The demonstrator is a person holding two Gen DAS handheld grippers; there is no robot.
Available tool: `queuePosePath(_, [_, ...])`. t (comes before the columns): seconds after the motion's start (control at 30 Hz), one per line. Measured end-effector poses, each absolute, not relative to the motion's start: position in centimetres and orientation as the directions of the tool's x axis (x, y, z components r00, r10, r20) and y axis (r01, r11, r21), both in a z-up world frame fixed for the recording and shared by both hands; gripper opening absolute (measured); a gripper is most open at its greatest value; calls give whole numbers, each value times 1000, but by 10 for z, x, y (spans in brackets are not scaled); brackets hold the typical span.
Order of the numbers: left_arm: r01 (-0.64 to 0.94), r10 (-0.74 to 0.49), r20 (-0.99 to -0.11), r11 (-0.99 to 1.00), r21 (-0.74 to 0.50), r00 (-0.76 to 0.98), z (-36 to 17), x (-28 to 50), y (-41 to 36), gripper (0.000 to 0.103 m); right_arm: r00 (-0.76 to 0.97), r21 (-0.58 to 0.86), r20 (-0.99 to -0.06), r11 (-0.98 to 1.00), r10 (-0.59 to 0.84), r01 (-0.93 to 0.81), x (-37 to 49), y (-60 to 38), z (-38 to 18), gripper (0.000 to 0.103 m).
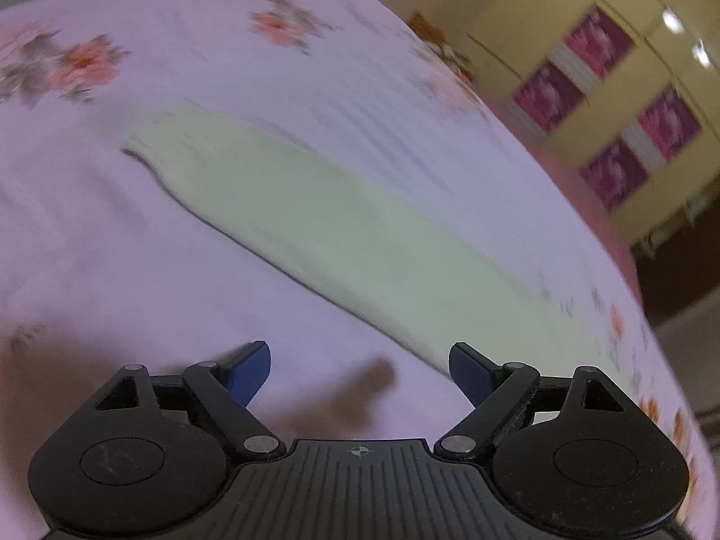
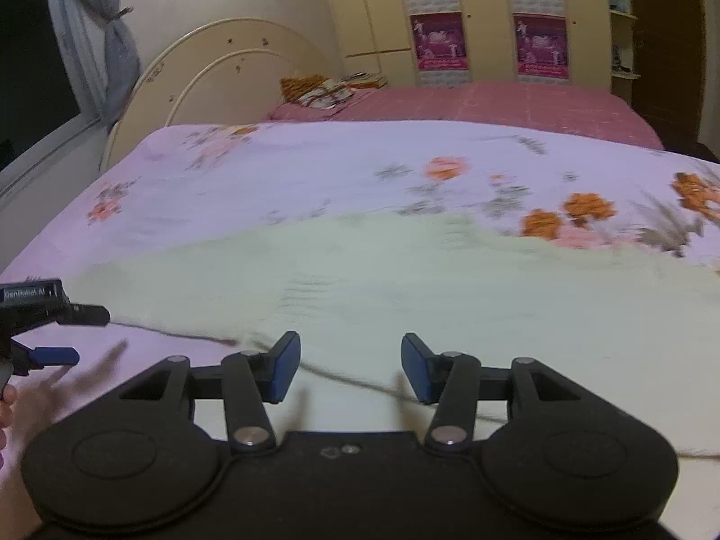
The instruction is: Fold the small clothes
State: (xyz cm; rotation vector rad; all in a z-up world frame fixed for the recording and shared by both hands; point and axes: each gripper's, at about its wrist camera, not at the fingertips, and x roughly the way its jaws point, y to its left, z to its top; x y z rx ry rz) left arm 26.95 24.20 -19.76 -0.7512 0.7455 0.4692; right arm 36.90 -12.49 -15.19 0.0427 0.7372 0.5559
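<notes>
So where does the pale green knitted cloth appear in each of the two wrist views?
Left wrist: the pale green knitted cloth runs diagonally from upper left to lower right.
Right wrist: it fills the middle and right, just beyond the open right gripper.
Shared landmark: the lilac floral bedsheet beneath it.

My fingers (image 2: 283,366) wear blue pads on black arms; the garment (image 2: 405,288) before them is a plain, pale mint green; the sheet (image 2: 315,171) beneath it is pale lilac, scattered with orange and pink flowers on grey-green leaves; the bedspread (image 2: 517,103) beyond is dusty pink; the headboard (image 2: 216,76) is cream; the wardrobe (image 2: 486,9) is pale yellow, set with magenta posters (image 2: 438,40); the curtain (image 2: 108,31) is grey-blue.
</notes>
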Motion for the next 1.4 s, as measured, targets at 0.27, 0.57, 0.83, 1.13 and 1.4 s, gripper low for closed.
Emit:
queuePosePath(0.27, [-618,92,-697,554,-558,711,-217,275,294,61,589,201,-643,851,488,-485,373,-66,-159,49])
queuePosePath(0.57, [-612,117,-627,410,-676,770,-250,301,337,9,615,182,-653,880,442,-439,384,-51,-166,49])
queuePosePath(0.83, [-495,129,-532,593,-635,837,-206,332,315,5,691,109,-633,924,348,-366,390,-63,-163,49])
queuePosePath(1.13, [-66,-215,-484,864,-499,849,-144,416,152,5,665,201,-657,933,355,-299,400,-98,-173,49])
queuePosePath(1.4, [230,-380,-660,924,-306,648,-171,459,-35,5,725,260,-642,961,248,-99,384,-211,-164,52])
